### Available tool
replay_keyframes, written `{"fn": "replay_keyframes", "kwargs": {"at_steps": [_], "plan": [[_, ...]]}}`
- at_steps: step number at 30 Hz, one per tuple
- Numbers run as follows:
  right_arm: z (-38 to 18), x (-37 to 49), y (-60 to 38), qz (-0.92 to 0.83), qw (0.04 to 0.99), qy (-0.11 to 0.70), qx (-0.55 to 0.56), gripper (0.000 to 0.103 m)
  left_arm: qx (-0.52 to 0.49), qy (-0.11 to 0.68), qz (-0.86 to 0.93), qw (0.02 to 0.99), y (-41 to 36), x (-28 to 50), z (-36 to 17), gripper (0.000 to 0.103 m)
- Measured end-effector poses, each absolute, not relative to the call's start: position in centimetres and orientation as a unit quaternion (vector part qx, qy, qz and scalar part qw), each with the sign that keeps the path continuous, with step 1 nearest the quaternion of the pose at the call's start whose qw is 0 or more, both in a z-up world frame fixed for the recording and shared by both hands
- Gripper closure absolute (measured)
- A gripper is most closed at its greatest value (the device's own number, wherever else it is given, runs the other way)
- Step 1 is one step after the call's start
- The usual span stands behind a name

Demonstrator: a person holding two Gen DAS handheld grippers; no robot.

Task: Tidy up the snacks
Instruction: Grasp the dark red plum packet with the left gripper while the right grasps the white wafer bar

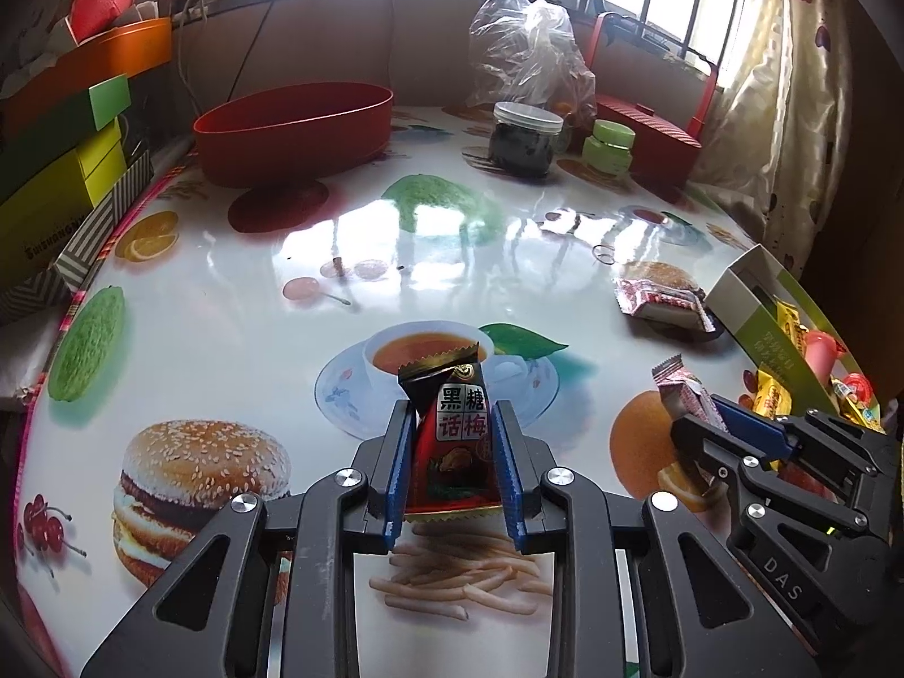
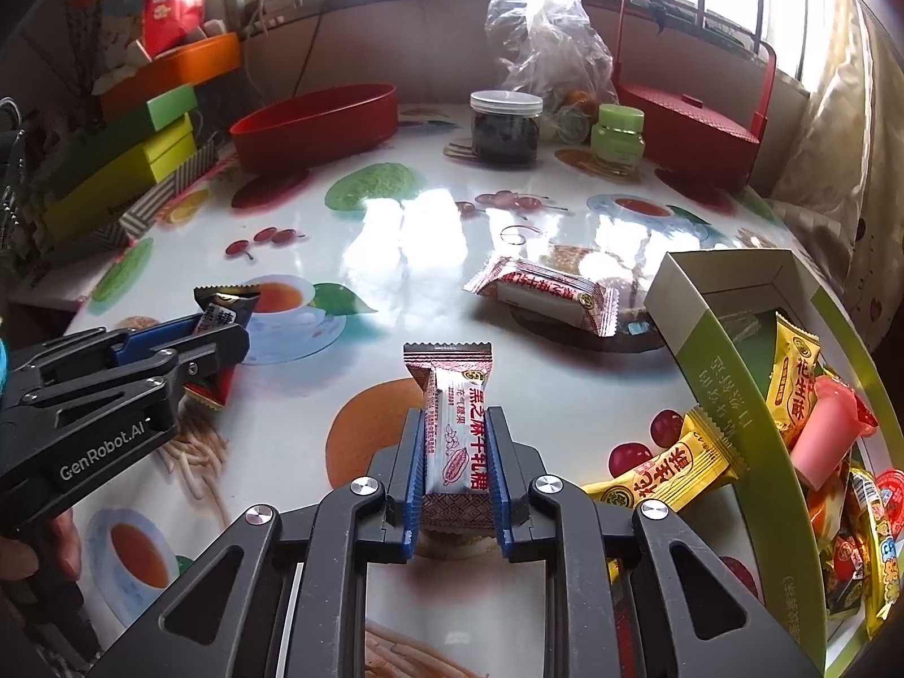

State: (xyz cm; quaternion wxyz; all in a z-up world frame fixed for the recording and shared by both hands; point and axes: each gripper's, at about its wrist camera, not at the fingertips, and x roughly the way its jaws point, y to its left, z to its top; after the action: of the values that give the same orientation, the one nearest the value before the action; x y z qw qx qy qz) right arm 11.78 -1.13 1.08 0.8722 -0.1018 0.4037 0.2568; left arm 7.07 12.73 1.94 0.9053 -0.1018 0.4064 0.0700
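Observation:
My left gripper (image 1: 452,418) is shut on a black and red candy packet (image 1: 452,440), its blue pads pressed on both sides. In the right wrist view the same gripper (image 2: 226,339) enters from the left with that packet (image 2: 223,305). My right gripper (image 2: 455,424) is shut on a white and pink candy packet (image 2: 455,440); in the left wrist view the right gripper (image 1: 700,424) holds this packet (image 1: 681,390) at the right. Another pink and white packet (image 2: 545,294) lies on the table beyond. A red oval bowl (image 1: 294,124) stands at the back left.
A green cardboard box (image 2: 734,395) at the right holds several yellow and red snacks. A yellow packet (image 2: 666,469) lies beside it. A dark jar (image 2: 505,127), a green jar (image 2: 618,133), a plastic bag (image 2: 542,34) and a red basket (image 2: 695,124) stand at the back. Stacked boxes (image 1: 62,158) line the left edge.

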Motion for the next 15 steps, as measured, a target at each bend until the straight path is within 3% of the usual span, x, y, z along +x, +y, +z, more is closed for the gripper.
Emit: {"fn": "replay_keyframes", "kwargs": {"at_steps": [15], "plan": [[2.7, 10.8, -2.0, 0.264, 0.881, 0.381, -0.096, 0.084, -0.09, 0.388, 0.054, 0.916, 11.4, 6.9, 3.9, 0.075]]}}
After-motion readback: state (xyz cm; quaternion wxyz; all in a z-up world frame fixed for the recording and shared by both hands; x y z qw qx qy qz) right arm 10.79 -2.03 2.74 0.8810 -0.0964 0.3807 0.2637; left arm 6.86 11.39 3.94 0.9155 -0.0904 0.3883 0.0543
